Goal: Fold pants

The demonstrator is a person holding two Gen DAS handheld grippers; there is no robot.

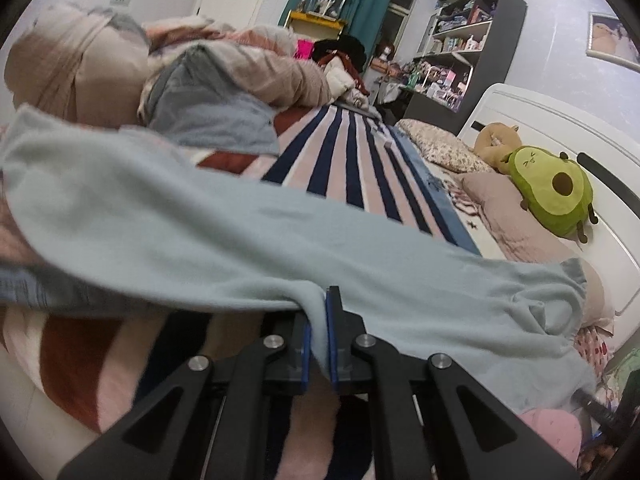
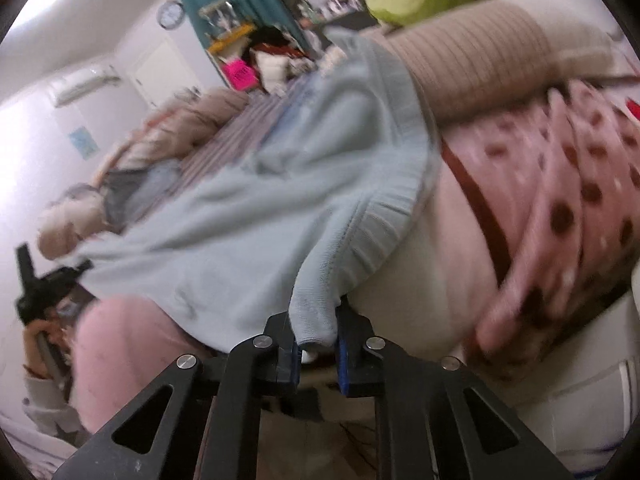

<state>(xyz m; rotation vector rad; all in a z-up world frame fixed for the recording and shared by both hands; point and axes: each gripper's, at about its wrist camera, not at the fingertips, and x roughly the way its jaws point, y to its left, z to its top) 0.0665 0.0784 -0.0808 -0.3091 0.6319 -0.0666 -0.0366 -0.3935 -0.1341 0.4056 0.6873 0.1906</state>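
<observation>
**Operator A:** Bedroom setting: we work over a bed covered by a pink, navy and rust striped blanket (image 1: 352, 160), with a green avocado plush toy (image 1: 556, 188) and pillows toward the head edge. Where are the pale blue knit pants (image 1: 200, 232)?

**Operator B:** They stretch across the near edge of the bed, lifted partly clear of the blanket. We hold them at two places. The left gripper (image 1: 319, 320) has its blue-padded fingers (image 1: 330, 336) drawn narrow, pinching a fold of the fabric along the near side of a leg.

**Operator A:** And the right gripper (image 2: 316, 344)?

**Operator B:** Its fingers (image 2: 342, 364) are drawn narrow too, clamping bunched fabric just below the ribbed waistband (image 2: 400, 184), toward the head edge beside the dotted pink bedding (image 2: 560, 168).

**Operator A:** Why this arrangement?

**Operator B:** We judge that gripping one long side at two well-separated places keeps the cloth taut between them, so the edge can be carried over in one piece. The far part sags onto the blanket and serves as the hinge.

**Operator A:** Risk?

**Operator B:** Soft knit may slip or bunch if the two grips travel unevenly.
</observation>
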